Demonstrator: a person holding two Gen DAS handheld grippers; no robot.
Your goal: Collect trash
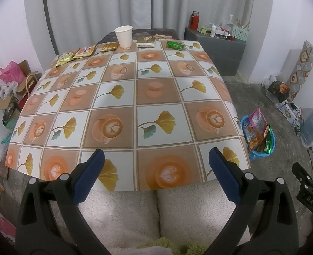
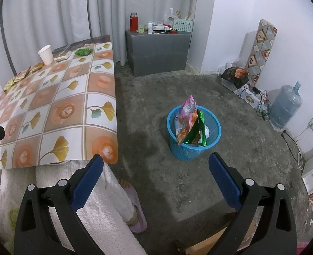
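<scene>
Jaws on both the left gripper (image 1: 155,164) and right gripper (image 2: 156,170) gape wide, empty. Remaining trash sits along the desk's (image 1: 118,114) far edge: paper cup (image 1: 123,36), green wrapper (image 1: 174,45), snack packets (image 1: 84,52). Blue wastebasket (image 2: 193,132) stands on the floor to the right, half full. Reach across, pinch one flat packet by its edge, lift clear before swinging over the rim.

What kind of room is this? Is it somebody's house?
Probably a plain room in a home. There is a table with a patterned cloth and snack wrappers, a blue trash basket on a bare concrete floor, grey curtains, and a big water jug by the wall.
</scene>
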